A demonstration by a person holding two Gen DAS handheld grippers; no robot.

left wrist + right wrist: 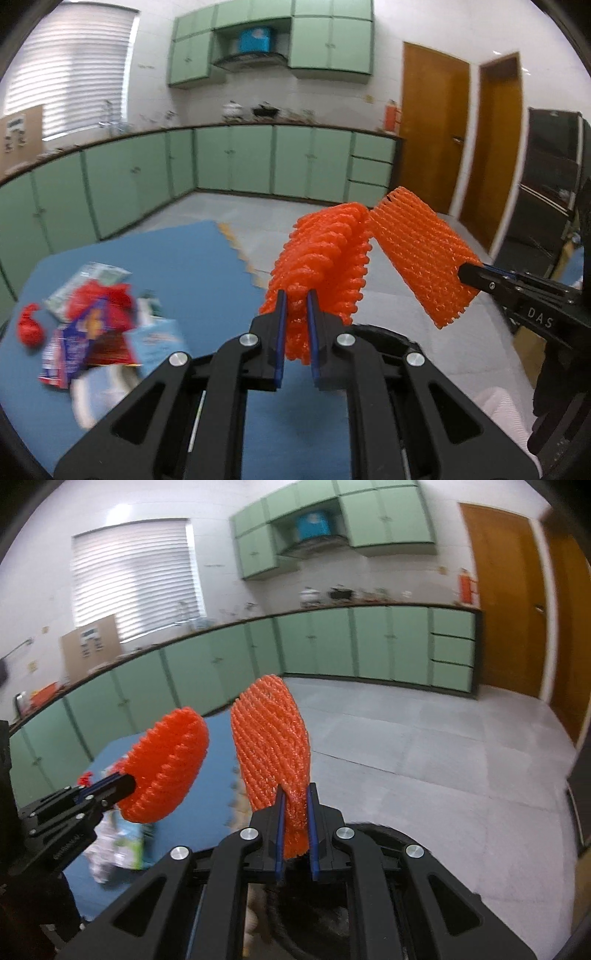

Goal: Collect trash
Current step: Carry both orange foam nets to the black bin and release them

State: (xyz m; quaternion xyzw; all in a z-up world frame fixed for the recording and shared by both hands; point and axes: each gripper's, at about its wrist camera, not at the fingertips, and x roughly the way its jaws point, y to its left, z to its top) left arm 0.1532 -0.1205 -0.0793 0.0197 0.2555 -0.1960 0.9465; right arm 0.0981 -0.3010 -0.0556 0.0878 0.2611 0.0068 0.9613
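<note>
Each gripper holds its own orange foam net sleeve above the floor. In the left wrist view my left gripper (295, 308) is shut on the bottom edge of a crumpled net (321, 254). My right gripper (471, 275) comes in from the right, shut on the second net (417, 254). The right wrist view shows my right gripper (295, 801) pinching that net (271, 738), which stands upright. To its left is my left gripper (123, 782) with the other net (166, 764). More trash (92, 325), wrappers and red scraps, lies blurred on a blue mat (207, 266).
A dark round rim (388, 832) lies just under both grippers, its contents unclear. Green cabinets (236, 158) line the far walls under a cluttered counter. Wooden doors (432, 125) and a black shelf unit (550, 177) stand to the right. Grey tiled floor (424, 768) spreads beyond the mat.
</note>
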